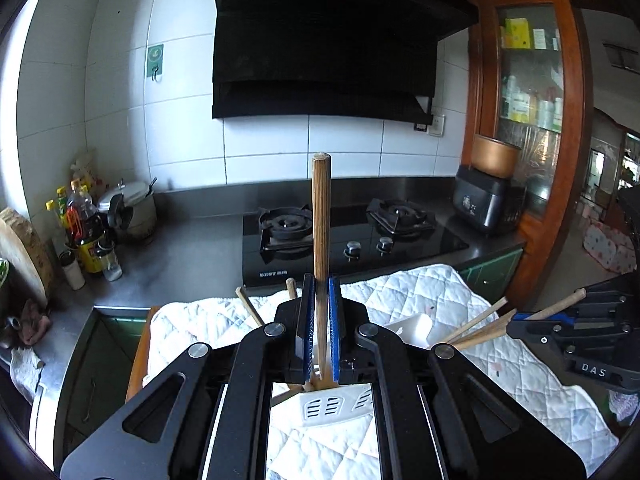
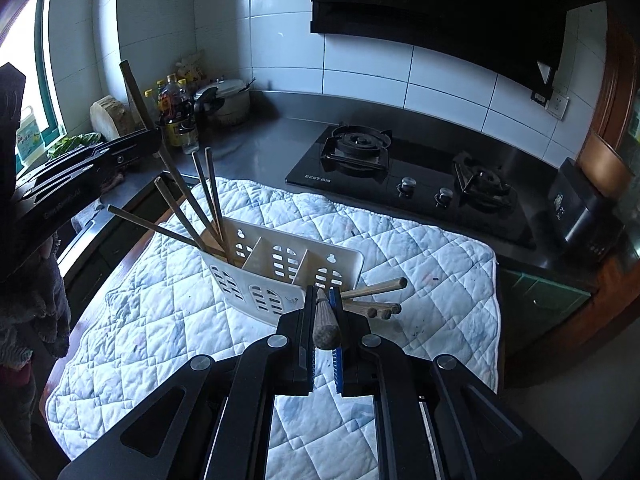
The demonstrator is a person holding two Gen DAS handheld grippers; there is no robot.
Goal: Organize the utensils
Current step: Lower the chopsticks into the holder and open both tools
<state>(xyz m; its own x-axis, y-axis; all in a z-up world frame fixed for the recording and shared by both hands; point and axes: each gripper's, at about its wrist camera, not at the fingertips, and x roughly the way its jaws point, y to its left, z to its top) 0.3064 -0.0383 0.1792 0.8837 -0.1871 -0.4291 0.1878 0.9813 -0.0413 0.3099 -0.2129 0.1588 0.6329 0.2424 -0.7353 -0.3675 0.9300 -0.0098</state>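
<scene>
My left gripper (image 1: 321, 284) is shut on a wooden chopstick (image 1: 321, 216) that stands upright, its lower end over the white slotted utensil holder (image 1: 324, 408). In the right wrist view the left gripper (image 2: 154, 140) holds that chopstick (image 2: 138, 94) above the holder's left compartment, where several chopsticks (image 2: 208, 200) lean. The holder (image 2: 280, 268) has three compartments and sits on a white quilted cloth (image 2: 420, 264). My right gripper (image 2: 322, 300) is shut on another chopstick (image 2: 326, 320), its end toward the camera. Three loose chopsticks (image 2: 376, 296) lie beside the holder's right side.
A black gas hob (image 2: 400, 176) lies behind the cloth on the steel counter. Bottles (image 2: 176, 108), a pot (image 2: 228, 100) and a wooden block (image 2: 110, 116) stand at the back left. A black appliance (image 2: 580, 208) is at the right, by a wooden cabinet (image 1: 532, 80).
</scene>
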